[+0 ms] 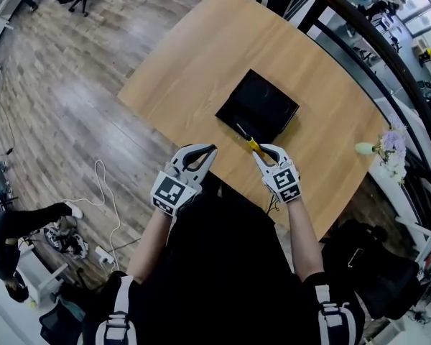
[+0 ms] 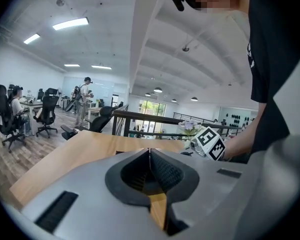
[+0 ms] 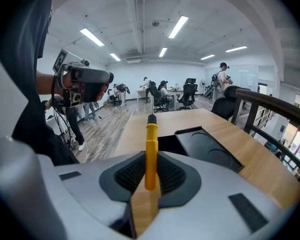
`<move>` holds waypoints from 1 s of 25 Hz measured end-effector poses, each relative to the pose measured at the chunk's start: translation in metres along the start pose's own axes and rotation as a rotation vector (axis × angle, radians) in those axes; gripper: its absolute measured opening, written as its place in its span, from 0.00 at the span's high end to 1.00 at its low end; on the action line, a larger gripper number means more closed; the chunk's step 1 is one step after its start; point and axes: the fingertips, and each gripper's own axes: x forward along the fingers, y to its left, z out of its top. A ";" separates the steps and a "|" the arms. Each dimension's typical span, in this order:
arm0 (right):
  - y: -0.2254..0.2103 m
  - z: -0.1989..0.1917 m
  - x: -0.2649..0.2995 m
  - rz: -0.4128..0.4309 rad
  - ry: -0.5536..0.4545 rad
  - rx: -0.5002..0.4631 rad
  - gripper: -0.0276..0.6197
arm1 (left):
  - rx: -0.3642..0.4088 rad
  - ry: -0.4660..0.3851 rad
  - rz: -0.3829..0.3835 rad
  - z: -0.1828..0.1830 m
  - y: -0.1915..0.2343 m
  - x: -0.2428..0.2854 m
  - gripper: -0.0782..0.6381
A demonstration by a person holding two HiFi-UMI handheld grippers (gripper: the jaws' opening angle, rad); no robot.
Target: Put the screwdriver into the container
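You stand at a light wooden table [image 1: 201,56] and look steeply down over your own dark shirt, with both grippers held out in front of you, side by side near the table's close edge.

Your right gripper [image 1: 261,152] has its jaws pinched on the yellow handle of a screwdriver [image 1: 253,144]. In the right gripper view the handle stands upright between the dark ribbed pads [image 3: 171,175], with the thin metal shaft pointing away from you. From the head view, the shaft reaches forward to the near edge of the container [image 1: 262,103], a shallow black rectangular tray lying on the middle of the table. The screwdriver is in the air, not resting in the tray.

Your left gripper [image 1: 207,152] hovers just beside the right one, a little to its left. In the left gripper view its jaws are pressed together with nothing between them, and bare tabletop shows beneath.

Beyond the table's far side runs a dark curved railing [image 1: 388,56]. A small vase of pale flowers [image 1: 388,146] sits off to the right.
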 end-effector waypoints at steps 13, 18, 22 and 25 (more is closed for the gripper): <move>-0.008 -0.018 0.063 -0.098 0.164 0.068 0.83 | 0.026 0.007 -0.173 0.005 0.076 0.031 0.85; -0.013 -0.027 0.080 -0.131 0.223 0.059 0.83 | 0.037 0.022 -0.238 0.002 0.087 0.041 0.85; -0.024 -0.029 0.087 -0.152 0.267 0.055 0.83 | 0.049 0.025 -0.275 0.006 0.095 0.048 0.85; -0.029 -0.032 0.095 -0.154 0.291 0.050 0.83 | 0.053 0.024 -0.284 0.006 0.102 0.051 0.85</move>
